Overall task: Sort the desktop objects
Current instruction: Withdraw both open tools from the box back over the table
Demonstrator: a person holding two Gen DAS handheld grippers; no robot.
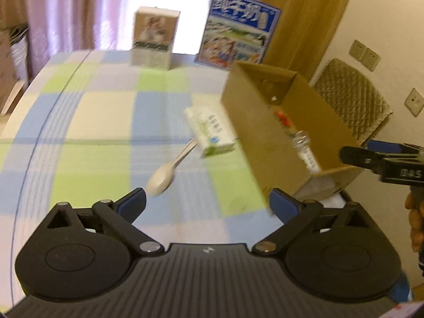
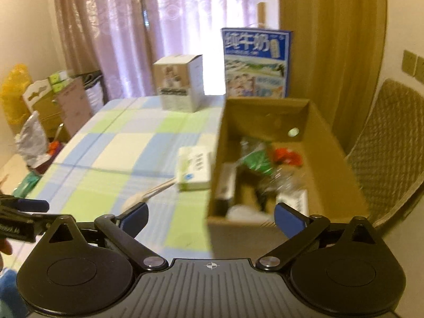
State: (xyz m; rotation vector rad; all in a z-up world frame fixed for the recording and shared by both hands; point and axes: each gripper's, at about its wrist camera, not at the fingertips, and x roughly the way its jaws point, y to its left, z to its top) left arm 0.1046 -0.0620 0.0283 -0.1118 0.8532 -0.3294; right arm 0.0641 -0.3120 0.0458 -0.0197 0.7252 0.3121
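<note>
The left gripper (image 1: 208,204) hovers level, jaws spread wide and empty, with the spoon (image 1: 169,171) just ahead. The right gripper (image 2: 210,218), likewise wide apart and empty, hangs before the cardboard box (image 2: 265,225).

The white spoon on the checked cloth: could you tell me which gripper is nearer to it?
Left. The left gripper hangs open just short of the spoon; the right gripper faces the cardboard box, spoon off its left finger.
</note>
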